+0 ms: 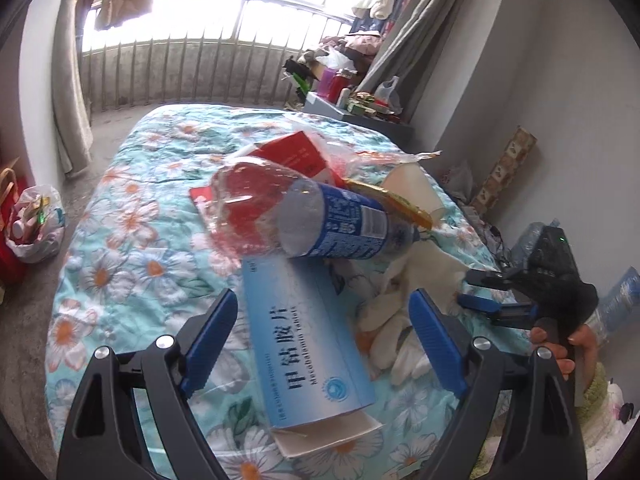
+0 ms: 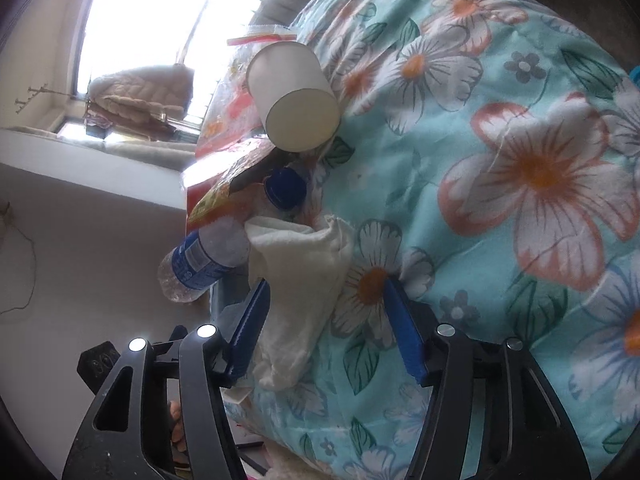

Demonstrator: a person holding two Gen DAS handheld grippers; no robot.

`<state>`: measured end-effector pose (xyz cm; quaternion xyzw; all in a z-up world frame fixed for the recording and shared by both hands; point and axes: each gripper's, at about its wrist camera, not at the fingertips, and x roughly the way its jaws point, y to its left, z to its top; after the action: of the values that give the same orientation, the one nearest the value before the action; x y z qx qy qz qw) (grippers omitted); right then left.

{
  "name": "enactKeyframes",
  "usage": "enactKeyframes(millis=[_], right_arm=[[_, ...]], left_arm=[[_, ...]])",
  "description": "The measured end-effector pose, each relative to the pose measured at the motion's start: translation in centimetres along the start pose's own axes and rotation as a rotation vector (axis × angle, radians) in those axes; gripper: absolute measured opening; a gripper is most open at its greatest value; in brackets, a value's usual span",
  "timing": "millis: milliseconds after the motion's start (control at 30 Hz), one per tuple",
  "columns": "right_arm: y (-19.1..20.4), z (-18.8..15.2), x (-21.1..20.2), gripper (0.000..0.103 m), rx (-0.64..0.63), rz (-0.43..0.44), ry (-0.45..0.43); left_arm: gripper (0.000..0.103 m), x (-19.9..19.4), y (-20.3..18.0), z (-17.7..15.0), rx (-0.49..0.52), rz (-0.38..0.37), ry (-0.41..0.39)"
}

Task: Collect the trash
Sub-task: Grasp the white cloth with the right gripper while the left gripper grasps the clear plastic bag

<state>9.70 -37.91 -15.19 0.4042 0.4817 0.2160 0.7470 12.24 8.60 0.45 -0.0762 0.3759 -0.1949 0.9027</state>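
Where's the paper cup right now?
In the left wrist view the paper cup lies on its side at the pile's far right on the bed, just beyond the plastic bottle and yellow wrapper.

Blue medicine box (image 1: 308,344): "甲钴胺片", below it probably "Mecobalamin Tablets".

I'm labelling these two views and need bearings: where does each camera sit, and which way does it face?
Left wrist: on the left gripper, facing down the bed toward the window, medicine box between its open fingers; right gripper and a hand show.
Right wrist: on the right gripper, rolled sideways over the quilt, straddling a white cloth.
Shared: plastic bottle, paper cup.
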Motion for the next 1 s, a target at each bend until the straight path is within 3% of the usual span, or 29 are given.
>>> enactKeyframes(millis=[267,333,467,567,733,933,1000], right_arm=[[0.8,0.2,2.3,0.029,-0.026,-0.030,0.010],[0.7,0.3,2.9,0.019,-0.028,-0.044,0.012],[0.2,0.4,3.0,0.010,-0.020,-0.042,0.017],[-0.9,0.3,2.4,0.007,-0.011,-0.022,0.022],[-1.7,0.6,2.1,0.006,-0.004,0.007,0.027],[-3.0,0.6,1.1,0.005,0.000,0.030,0.030],[-3.0,0.6,1.1,0.005,-0.001,0.033,0.029]], left_arm=[[0.085,0.9,-3.9,1.9,0.111,-0.091,-0.078],[0.082,1.2,-5.1,2.9,0.147,-0.093,-0.102],[0.076,2.3,-6.5,4.8,0.178,-0.071,-0.115],[0.068,3.5,-6.0,6.8,0.118,-0.057,-0.096],[0.053,6.6,-2.3,11.2,-0.127,-0.091,0.005],[0.047,10.7,0.8,13.5,-0.305,-0.122,0.119],[0.040,11.6,1.3,13.8,-0.342,-0.112,0.147]])
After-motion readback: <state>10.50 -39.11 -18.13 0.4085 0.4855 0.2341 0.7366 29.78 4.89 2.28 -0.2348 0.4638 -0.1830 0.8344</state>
